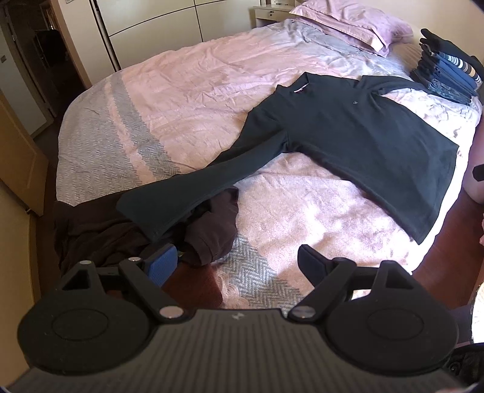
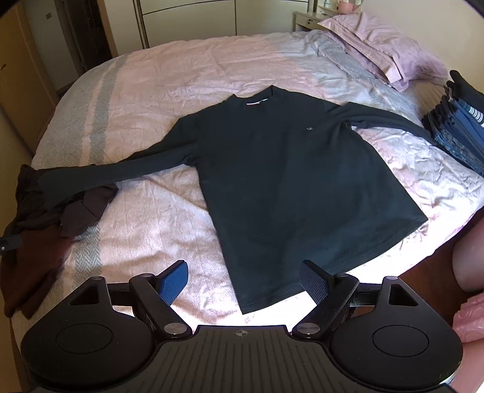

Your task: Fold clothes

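Pink bedding (image 2: 169, 84) carries a dark long-sleeved top (image 2: 287, 169) spread flat, sleeves out. Left tongs (image 1: 234, 263) and right tongs (image 2: 243, 276) both hover apart, empty, near its hem.

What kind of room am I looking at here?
Most likely a home bedroom: a bed with a pink quilted cover, pillows at its head, and wardrobe doors along the far wall.
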`<move>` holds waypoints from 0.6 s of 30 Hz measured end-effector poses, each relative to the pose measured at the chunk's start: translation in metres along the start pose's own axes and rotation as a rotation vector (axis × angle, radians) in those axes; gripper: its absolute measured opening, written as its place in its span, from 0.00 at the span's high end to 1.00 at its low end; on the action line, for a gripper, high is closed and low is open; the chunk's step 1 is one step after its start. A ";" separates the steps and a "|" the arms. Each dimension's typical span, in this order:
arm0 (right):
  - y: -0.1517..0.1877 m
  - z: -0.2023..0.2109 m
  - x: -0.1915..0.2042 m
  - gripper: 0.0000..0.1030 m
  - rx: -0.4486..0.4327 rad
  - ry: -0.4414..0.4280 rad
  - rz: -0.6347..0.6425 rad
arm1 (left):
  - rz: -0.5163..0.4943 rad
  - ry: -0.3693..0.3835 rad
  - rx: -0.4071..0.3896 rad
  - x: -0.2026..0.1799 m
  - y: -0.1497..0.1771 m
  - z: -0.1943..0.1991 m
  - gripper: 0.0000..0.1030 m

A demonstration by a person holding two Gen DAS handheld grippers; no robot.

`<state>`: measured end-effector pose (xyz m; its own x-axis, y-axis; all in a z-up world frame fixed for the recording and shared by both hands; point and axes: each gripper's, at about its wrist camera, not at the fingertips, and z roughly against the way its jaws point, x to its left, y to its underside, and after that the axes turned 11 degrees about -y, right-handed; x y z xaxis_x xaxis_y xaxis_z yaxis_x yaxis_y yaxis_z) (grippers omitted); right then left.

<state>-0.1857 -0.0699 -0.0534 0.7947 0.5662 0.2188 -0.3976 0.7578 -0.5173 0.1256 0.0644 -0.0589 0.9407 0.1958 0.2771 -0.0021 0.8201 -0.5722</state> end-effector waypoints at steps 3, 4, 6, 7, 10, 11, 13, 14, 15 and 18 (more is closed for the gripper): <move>0.002 0.000 -0.004 0.19 0.003 -0.018 0.003 | 0.002 -0.013 0.009 -0.005 -0.001 0.001 0.18; 0.002 0.000 -0.006 0.19 0.004 -0.025 0.007 | 0.004 -0.016 0.011 -0.006 -0.002 0.002 0.18; 0.005 0.002 -0.007 0.19 -0.005 -0.056 0.027 | 0.008 -0.026 0.012 -0.009 -0.002 0.003 0.18; 0.006 0.002 -0.007 0.19 -0.010 -0.076 0.041 | 0.010 -0.033 0.012 -0.010 -0.002 0.003 0.18; 0.008 0.002 -0.006 0.19 -0.021 -0.139 0.108 | 0.024 -0.066 0.015 -0.011 0.000 0.004 0.18; 0.008 0.000 -0.005 0.19 -0.018 -0.158 0.136 | 0.028 -0.079 0.018 -0.011 0.000 0.003 0.18; 0.006 -0.004 -0.002 0.19 -0.013 -0.196 0.196 | 0.028 -0.105 0.021 -0.009 0.003 0.003 0.18; 0.005 -0.006 0.001 0.19 -0.013 -0.214 0.226 | 0.022 -0.116 0.020 -0.009 0.005 0.003 0.18; 0.004 -0.010 0.005 0.19 -0.018 -0.233 0.256 | 0.010 -0.131 0.018 -0.007 0.007 0.003 0.18; -0.002 -0.027 0.026 0.19 -0.010 -0.293 0.373 | -0.065 -0.175 0.011 -0.001 0.014 -0.004 0.18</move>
<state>-0.1513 -0.0653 -0.0693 0.4355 0.8676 0.2401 -0.6256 0.4835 -0.6123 0.1261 0.0735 -0.0701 0.8658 0.2321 0.4433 0.0516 0.8399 -0.5404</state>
